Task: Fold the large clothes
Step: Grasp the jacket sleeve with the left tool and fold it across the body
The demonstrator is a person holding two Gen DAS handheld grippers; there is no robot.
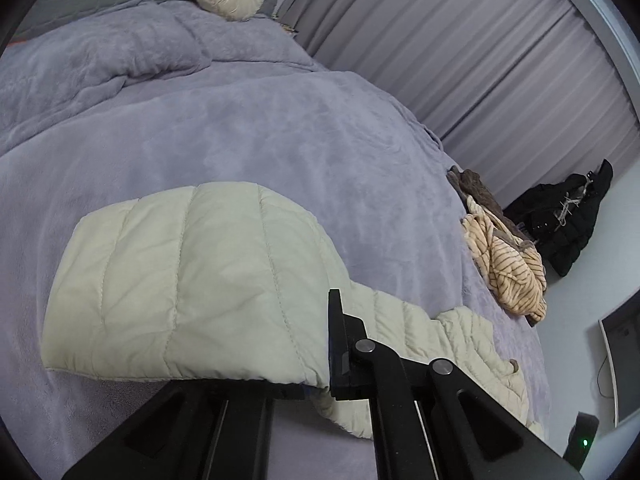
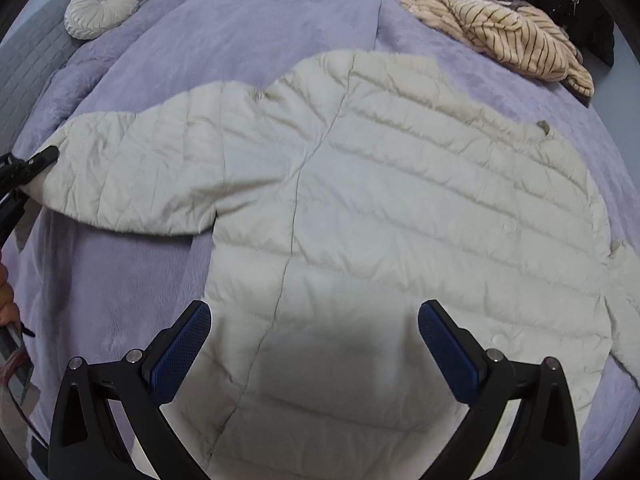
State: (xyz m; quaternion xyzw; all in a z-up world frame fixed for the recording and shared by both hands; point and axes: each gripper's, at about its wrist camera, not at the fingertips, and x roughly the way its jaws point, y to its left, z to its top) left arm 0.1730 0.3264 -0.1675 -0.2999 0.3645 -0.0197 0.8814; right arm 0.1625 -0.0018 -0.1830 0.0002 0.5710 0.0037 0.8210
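Observation:
A cream quilted puffer jacket [image 2: 360, 208] lies spread flat on the lilac bedspread [image 2: 248, 28], with one sleeve [image 2: 132, 176] stretched to the left. My left gripper [image 2: 40, 158] is shut on that sleeve's cuff. In the left wrist view the sleeve [image 1: 192, 280] is draped over the left gripper [image 1: 320, 364], hiding one finger, and the other black finger [image 1: 340, 340] presses against the fabric. My right gripper [image 2: 314, 320] hangs open just above the jacket's lower body. Its blue pads [image 2: 180, 352] are wide apart with nothing between them.
A beige striped garment [image 2: 508, 36] and a brown one [image 1: 476, 192] lie near the bed's far edge. Black clothes [image 1: 564, 220] are piled beyond it by the curtain [image 1: 480, 60]. A round cream cushion [image 2: 102, 8] sits at the headboard. A person's hand [image 2: 8, 296] shows at the left.

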